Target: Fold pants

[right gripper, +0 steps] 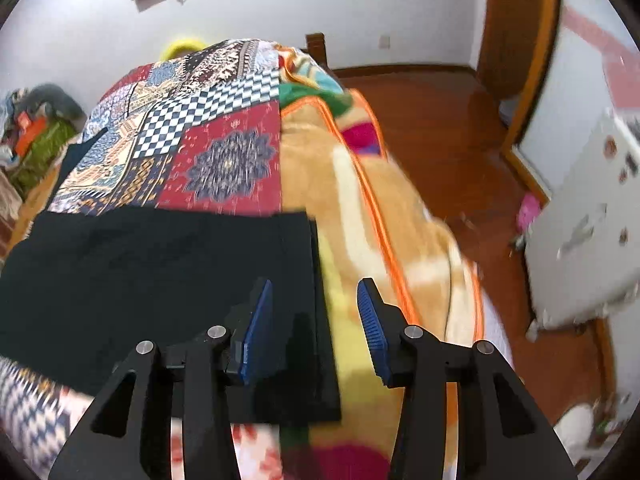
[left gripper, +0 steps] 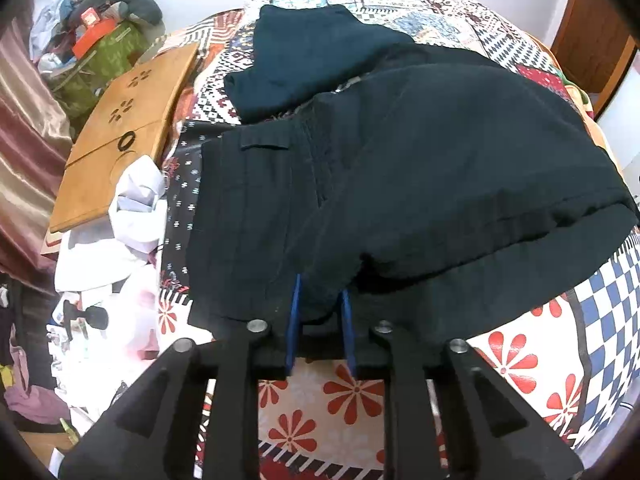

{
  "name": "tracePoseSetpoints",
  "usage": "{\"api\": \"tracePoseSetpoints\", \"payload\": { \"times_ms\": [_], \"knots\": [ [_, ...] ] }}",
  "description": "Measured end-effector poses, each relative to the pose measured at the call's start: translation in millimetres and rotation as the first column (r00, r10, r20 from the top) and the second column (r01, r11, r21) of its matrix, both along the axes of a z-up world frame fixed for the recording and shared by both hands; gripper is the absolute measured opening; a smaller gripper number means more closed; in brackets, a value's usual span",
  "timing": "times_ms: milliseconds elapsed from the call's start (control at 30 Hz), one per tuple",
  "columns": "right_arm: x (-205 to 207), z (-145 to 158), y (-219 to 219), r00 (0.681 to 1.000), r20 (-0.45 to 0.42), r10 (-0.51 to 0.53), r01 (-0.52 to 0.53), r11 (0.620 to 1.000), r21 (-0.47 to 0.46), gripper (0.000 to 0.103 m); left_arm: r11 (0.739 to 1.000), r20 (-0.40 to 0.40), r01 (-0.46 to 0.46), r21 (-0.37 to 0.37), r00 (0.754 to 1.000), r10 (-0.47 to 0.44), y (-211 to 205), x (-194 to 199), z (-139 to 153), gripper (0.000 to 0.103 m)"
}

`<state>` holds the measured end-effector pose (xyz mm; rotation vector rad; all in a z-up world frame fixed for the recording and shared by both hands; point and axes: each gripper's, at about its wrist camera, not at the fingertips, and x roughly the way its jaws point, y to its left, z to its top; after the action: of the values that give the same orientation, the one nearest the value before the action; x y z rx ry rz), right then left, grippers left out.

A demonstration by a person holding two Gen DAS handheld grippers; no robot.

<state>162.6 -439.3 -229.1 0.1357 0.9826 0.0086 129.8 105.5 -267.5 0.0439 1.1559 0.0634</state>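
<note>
The pants [left gripper: 400, 184] lie folded over on the bed [left gripper: 532, 364], a dark slab across the patchwork quilt [right gripper: 224, 160], with a second dark garment [left gripper: 312, 56] lying just beyond them. In the left wrist view the upper layer bulges and its hem sags at the near edge instead of lying flat.

The left tool [left gripper: 320, 320] has its blue pads [left gripper: 294, 320] close together with a lump of the pants' near edge between them; whether they press on the cloth or merely flank it cannot be told. The right tool [right gripper: 316, 328] stands spread and empty, above the pants' right-hand edge where it meets the orange blanket [right gripper: 360, 208]; the view is blurred, so its exact height over the cloth is unclear.

Risks from here, as a judgement:
- If the left tool lifts away with fabric snagged on a pad, the top layer would be dragged off and the fold spoiled.
- The bulging layer may slide back open by itself, since nothing pins it.
- The soft, uneven bed gives a poor base for a crisp crease.
- A next pinch could catch quilt or blanket along with the pants, pulling bedding into the fold
</note>
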Motion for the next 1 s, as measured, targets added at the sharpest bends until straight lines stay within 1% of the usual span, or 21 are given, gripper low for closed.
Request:
{"api": "tracePoseSetpoints", "payload": {
  "times_ms": [33,67,167,233,300,367,433,500,533,633,667,700,767,833,867,933,1000],
  "knots": [
    [-9.2,-6.0,-1.2,1.000,-0.017,-0.005,0.005,1.000,0.021,0.040,1.000,-0.002,0.008,0.001,1.000,-0.008,-2.1,0.4,-0.8,0.028],
    [-15.6,-12.1,-1.1,0.999,-0.033,-0.008,0.009,0.999,0.034,0.040,1.000,-0.004,0.016,0.005,1.000,-0.016,-4.1,1.0,-1.7,0.031],
    [-23.6,-28.8,2.7,0.998,-0.064,-0.015,0.019,0.998,0.057,0.040,0.999,-0.010,0.028,0.032,1.000,-0.027,-9.9,4.6,-4.1,0.031],
    [-26.3,-40.0,4.8,0.996,-0.083,-0.022,0.029,0.996,0.079,0.040,0.999,-0.008,0.025,0.035,1.000,-0.024,-10.6,6.4,-4.3,0.031],
    [-28.3,-40.5,5.1,0.997,-0.065,-0.044,0.049,0.996,0.077,0.032,0.999,-0.013,0.026,0.040,1.000,-0.026,-10.1,9.0,-5.5,0.031],
    [-27.9,-38.9,6.6,0.997,-0.057,-0.042,0.047,0.996,0.081,0.028,0.997,-0.022,0.034,0.067,0.999,-0.032,-10.9,10.9,-7.7,0.030],
    [-28.3,-35.6,8.9,0.998,-0.050,-0.031,0.033,0.998,0.058,0.026,0.994,-0.025,0.045,0.100,0.999,-0.042,-11.6,11.8,-10.6,0.030],
    [-29.3,-30.3,11.5,0.999,-0.039,-0.021,0.022,1.000,0.020,0.026,0.994,-0.026,0.041,0.100,0.999,-0.039,-10.7,12.3,-11.8,0.029],
    [-30.5,-28.3,11.1,0.999,-0.033,-0.025,0.026,1.000,0.016,0.026,0.995,-0.025,0.039,0.096,0.999,-0.037,-10.1,12.5,-11.9,0.029],
    [-32.5,-29.5,11.5,0.999,-0.036,-0.007,0.010,0.998,0.063,0.025,0.995,-0.018,0.033,0.092,0.999,-0.032,-8.6,12.9,-12.7,0.025],
    [-31.9,-33.4,14.0,0.999,-0.046,0.000,0.002,0.999,0.055,0.022,0.995,-0.017,0.029,0.093,0.999,-0.028,-8.8,13.6,-13.1,0.024],
    [-30.7,-37.9,16.0,0.998,-0.057,0.005,-0.003,0.999,0.040,0.021,0.995,-0.015,0.026,0.096,1.000,-0.025,-8.9,13.9,-12.9,0.023],
    [-29.6,-44.9,18.9,0.998,-0.058,0.007,-0.005,0.999,0.033,0.017,0.994,-0.006,0.020,0.111,1.000,-0.020,-8.7,14.2,-11.6,0.017],
    [-28.5,-45.4,19.0,0.999,-0.050,0.003,-0.002,0.999,0.037,0.010,0.992,0.009,0.019,0.124,1.000,-0.020,-9.1,12.8,-7.5,0.014],
    [-28.2,-43.0,19.3,0.999,-0.043,0.003,-0.002,0.999,0.036,0.008,0.991,0.016,0.019,0.129,1.000,-0.022,-8.9,12.1,-5.4,0.012],
    [-29.4,-34.6,21.8,1.000,-0.016,0.006,-0.006,1.000,0.002,0.008,0.990,0.041,0.018,0.143,0.999,-0.024,-8.3,8.9,3.0,0.011],
    [-31.5,-21.1,20.0,1.000,0.023,0.002,-0.001,1.000,-0.023,0.008,0.992,0.065,0.013,0.124,0.998,-0.021,-6.6,4.8,15.1,0.009]
  ]
}}
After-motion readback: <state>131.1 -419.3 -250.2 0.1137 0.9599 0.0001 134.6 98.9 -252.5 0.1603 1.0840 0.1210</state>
